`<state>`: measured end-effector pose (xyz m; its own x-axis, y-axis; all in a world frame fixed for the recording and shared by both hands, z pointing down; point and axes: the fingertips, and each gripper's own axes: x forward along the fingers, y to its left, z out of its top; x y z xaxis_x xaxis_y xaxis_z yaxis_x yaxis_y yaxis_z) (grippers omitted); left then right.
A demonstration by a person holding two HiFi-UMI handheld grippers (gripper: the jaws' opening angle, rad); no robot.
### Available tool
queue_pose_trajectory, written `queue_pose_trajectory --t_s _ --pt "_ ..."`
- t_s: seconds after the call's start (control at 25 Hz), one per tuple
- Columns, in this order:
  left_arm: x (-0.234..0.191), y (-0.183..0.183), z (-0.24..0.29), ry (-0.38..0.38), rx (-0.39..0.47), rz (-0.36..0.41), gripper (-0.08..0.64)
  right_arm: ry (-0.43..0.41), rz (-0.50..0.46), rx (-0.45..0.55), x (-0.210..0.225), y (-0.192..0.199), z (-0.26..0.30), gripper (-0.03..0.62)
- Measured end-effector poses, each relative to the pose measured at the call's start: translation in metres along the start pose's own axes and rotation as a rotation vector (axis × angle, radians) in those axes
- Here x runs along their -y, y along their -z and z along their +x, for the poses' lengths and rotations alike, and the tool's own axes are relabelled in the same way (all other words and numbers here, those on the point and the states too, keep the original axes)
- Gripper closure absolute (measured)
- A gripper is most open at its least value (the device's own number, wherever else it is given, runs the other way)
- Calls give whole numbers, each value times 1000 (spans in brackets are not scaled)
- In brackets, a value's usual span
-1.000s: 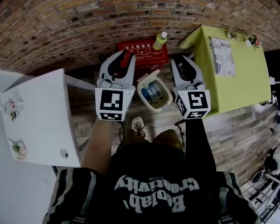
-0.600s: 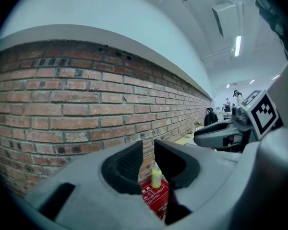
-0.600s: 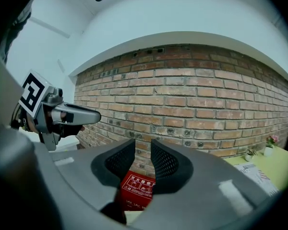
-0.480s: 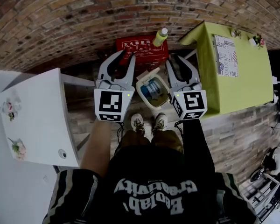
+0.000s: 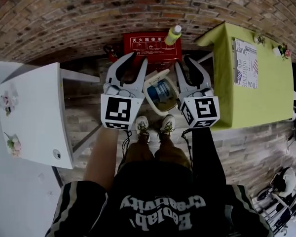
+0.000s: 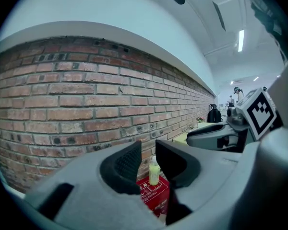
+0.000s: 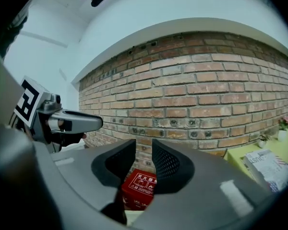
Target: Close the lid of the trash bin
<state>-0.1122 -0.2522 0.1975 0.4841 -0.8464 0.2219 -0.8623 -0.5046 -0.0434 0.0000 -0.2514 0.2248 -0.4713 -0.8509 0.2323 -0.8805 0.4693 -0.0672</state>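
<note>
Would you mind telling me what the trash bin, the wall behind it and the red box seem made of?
Trash bin: probably plastic, a smooth cream shell with a thin moulded rim. Wall: bare brick, rough and matt, mortar joints showing. Red box: painted metal or plastic, I cannot tell which; flat red faces with white print.

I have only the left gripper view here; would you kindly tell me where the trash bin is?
Observer: The trash bin stands on the floor just ahead of the person's shoes.
Operator: Is its lid closed?
Observer: No, the lid stands raised at the bin's far side.
Operator: Is anything held on the right?
Observer: No, the right hand-held gripper has its jaws apart, with nothing between them.
</note>
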Motion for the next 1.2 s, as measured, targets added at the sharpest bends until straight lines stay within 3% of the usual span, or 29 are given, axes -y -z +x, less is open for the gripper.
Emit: queue_pose_trajectory --t_s 0.36,0.76,1.2 --pt "18 33 16 -50 -3 -19 474 -78 28 -23 8 44 8 499" --pt "15 91 32 -112 -22 -26 477 -151 45 -65 2 104 41 480" --pt "28 128 37 -118 -43 -19 479 -198 88 -121 -5 164 63 480"
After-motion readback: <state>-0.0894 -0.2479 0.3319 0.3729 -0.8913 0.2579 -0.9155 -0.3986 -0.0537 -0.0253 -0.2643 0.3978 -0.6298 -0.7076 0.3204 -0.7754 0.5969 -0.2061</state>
